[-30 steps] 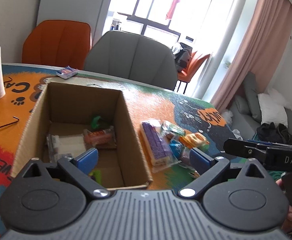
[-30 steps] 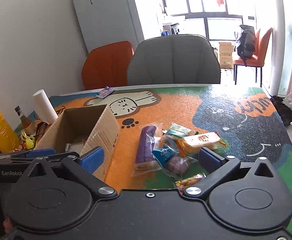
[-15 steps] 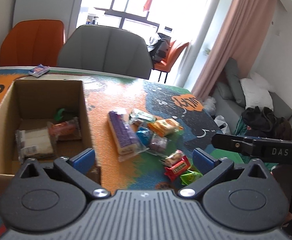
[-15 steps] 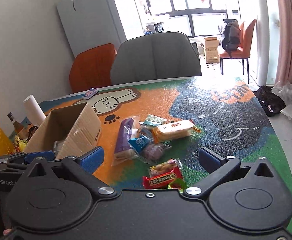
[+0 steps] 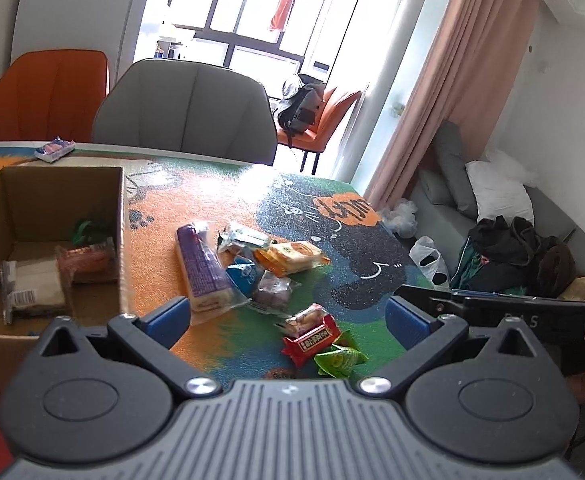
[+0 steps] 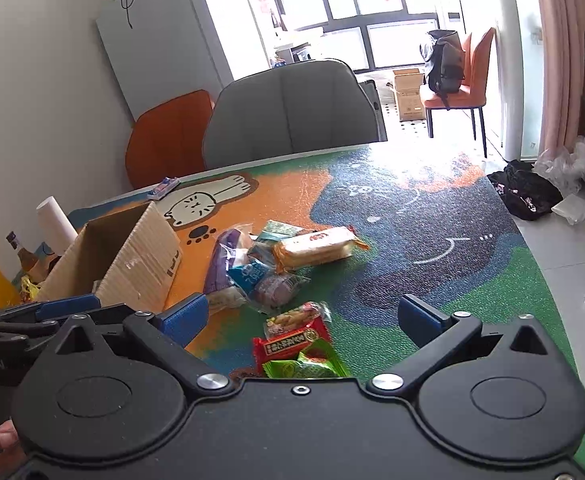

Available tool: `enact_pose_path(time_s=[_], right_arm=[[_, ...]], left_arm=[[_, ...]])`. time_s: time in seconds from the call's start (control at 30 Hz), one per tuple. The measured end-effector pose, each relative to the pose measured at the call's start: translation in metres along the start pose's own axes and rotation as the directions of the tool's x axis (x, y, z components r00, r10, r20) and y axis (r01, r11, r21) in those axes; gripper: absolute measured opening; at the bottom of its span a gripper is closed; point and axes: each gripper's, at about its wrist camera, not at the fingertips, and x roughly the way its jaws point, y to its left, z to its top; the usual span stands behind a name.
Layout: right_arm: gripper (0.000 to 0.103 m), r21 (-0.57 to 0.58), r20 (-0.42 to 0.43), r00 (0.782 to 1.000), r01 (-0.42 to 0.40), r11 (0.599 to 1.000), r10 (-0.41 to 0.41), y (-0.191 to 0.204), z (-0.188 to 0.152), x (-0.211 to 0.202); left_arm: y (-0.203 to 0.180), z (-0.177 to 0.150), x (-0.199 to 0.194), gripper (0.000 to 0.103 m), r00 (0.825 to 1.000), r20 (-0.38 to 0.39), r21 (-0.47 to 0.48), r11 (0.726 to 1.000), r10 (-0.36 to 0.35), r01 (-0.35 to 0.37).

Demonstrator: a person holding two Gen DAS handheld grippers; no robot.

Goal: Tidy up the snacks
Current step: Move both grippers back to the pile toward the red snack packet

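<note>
Cardboard box (image 5: pixel 48 208) sits open-topped on the table (image 5: pixel 372 248), which wears a cartoon-cat mat. Inside the box: a white-wrapped packet (image 5: pixel 32 288) against the near-left floor, an orange packet (image 5: pixel 86 260) beside it toward the box's right wall, a green wrapper (image 5: pixel 86 230) behind that.

Loose snacks lie right of the box, on the mat. Nearest the box wall: a long purple-wrapped roll (image 5: pixel 202 268). Right of the roll: a blue packet (image 5: pixel 246 274), a small purple packet (image 5: pixel 272 290), a teal packet (image 5: pixel 244 236) and an orange cracker pack (image 5: pixel 294 256), all bunched and touching. Farther from the box, toward the near table edge: a clear packet of biscuits (image 5: pixel 306 316), a red bar (image 5: pixel 312 338), a green packet (image 5: pixel 338 360), overlapping one another.

Left gripper (image 5: pixel 288 318): jaws spread wide, nothing between them, hovering over the mat between the box's front corner and the red bar. Right gripper (image 6: pixel 302 316): jaws likewise apart and empty, held above the red bar (image 6: pixel 290 342) and green packet (image 6: pixel 306 364).

Beyond the box: grey chair (image 5: pixel 184 108), orange chair (image 5: pixel 44 96), a small blue packet (image 5: pixel 53 149) at the far table edge.
</note>
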Motion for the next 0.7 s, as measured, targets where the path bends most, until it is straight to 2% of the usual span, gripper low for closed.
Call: enact_pose_path(time_s=[0.23, 0.43, 0.5, 0.57, 0.7], right_arm=[[0.100, -0.017, -0.047, 0.999, 0.018, 1.000, -0.019, -0.007, -0.012, 0.010], [0.085, -0.034, -0.093, 0.996, 0.000, 0.999, -0.003, -0.010, -0.021, 0.026], [0.075, -0.025, -0.110, 0.994, -0.003, 1.000, 0.000, -0.013, -0.023, 0.032], [0.070, -0.018, -0.125, 0.992, -0.010, 1.000, 0.008, -0.015, -0.024, 0.037], [0.071, -0.023, -0.151, 0.988, -0.024, 0.999, 0.020, -0.014, -0.029, 0.046]], left_arm=[[-0.002, -0.016, 0.017, 0.099, 0.999, -0.026, -0.024, 0.999, -0.037, 0.037], [0.001, -0.026, 0.041, 0.076, 0.996, -0.085, -0.048, 0.998, -0.036, 0.032], [0.003, -0.028, 0.049, 0.066, 0.994, -0.104, -0.052, 0.998, -0.031, 0.025], [0.005, -0.030, 0.055, 0.063, 0.993, -0.114, -0.056, 0.998, -0.022, 0.016], [0.009, -0.032, 0.062, 0.058, 0.992, -0.126, -0.052, 0.999, -0.008, 0.002]])
